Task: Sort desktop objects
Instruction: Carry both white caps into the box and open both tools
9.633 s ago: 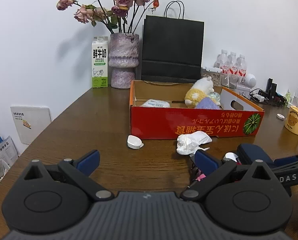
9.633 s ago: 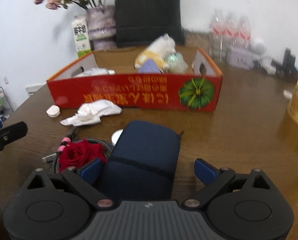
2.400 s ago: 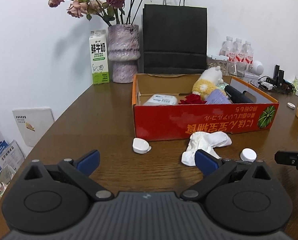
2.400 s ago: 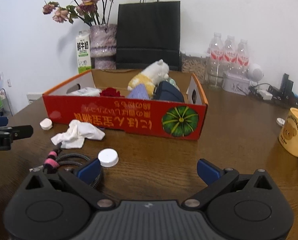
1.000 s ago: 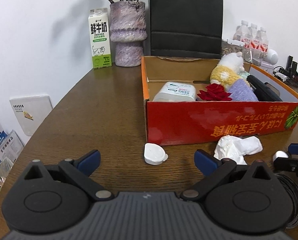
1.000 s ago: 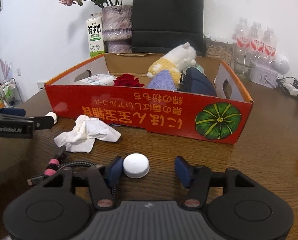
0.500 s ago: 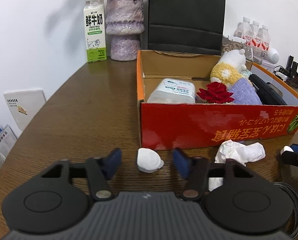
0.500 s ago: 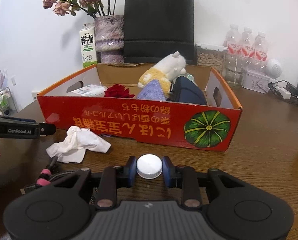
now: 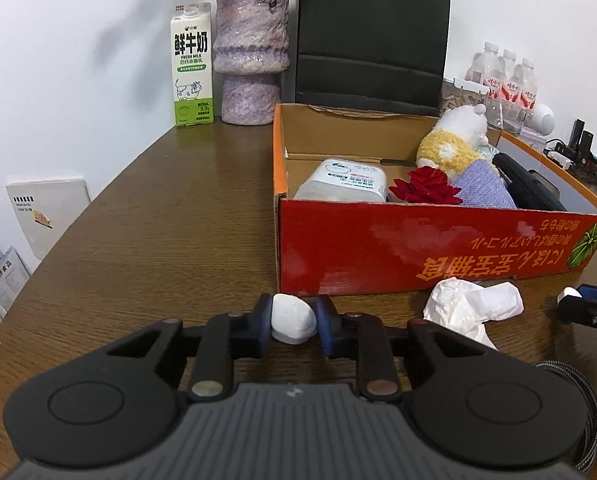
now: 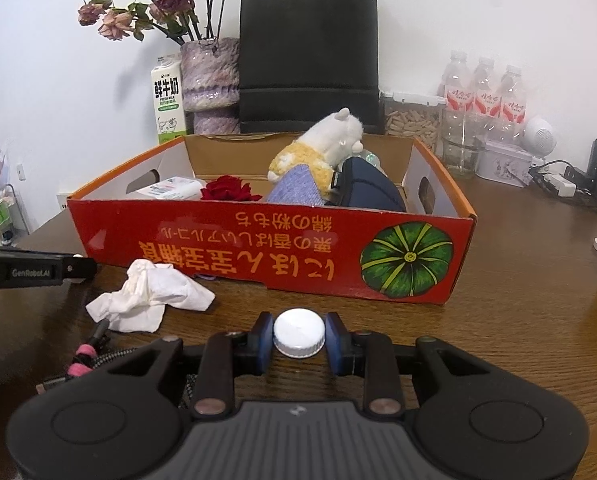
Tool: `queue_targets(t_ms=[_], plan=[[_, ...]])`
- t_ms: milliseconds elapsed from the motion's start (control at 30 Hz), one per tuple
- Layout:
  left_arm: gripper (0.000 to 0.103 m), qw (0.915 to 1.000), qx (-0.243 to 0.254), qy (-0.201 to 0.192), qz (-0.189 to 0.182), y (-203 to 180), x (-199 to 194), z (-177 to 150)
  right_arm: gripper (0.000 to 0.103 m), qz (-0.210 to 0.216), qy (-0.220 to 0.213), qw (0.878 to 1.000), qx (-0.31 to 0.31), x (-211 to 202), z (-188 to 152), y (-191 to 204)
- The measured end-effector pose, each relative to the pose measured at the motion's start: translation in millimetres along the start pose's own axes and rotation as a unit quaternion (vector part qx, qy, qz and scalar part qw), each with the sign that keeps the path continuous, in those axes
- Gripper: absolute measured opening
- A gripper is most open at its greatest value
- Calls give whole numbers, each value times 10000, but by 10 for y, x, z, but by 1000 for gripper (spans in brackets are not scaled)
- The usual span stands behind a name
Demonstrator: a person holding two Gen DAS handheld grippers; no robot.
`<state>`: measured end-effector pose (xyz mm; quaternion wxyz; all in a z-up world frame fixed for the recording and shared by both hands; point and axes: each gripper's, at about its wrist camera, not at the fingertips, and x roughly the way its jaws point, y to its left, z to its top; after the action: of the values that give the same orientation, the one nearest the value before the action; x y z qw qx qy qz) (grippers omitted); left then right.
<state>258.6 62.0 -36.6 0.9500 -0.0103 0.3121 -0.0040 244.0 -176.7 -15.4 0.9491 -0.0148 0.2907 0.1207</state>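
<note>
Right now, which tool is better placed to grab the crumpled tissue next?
Neither is free: the left tool is shut on the white lid, the right tool on the bottle cap. The tissue looks nearer the left.

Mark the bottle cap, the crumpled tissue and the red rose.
bottle cap [image 10: 299, 331], right wrist view, flat white top.
crumpled tissue [image 10: 150, 295], right wrist view, middle of the wad.
red rose [image 9: 425, 186], left wrist view, centre of the bloom.
</note>
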Motion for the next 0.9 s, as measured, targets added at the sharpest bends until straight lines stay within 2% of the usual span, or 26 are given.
queue_targets(t_ms=[233,400,667,900], plan=[[24,9994,-13,-340,96,-52,-209,-46,27,-2,-233,9997,-18,-69,-4,2],[24,9973,-5,-737,75,-125,-430,-26,27,35,-381,9993,-13,-149,31,21],[24,9927,105,-1189,-141,-305,-644,224,27,2,-904,9959,-78,-360,292,-11],[24,9881,189,-1502,-276,-500,-622,535,27,-65,-1284,9916,-133,-368,650,-33]])
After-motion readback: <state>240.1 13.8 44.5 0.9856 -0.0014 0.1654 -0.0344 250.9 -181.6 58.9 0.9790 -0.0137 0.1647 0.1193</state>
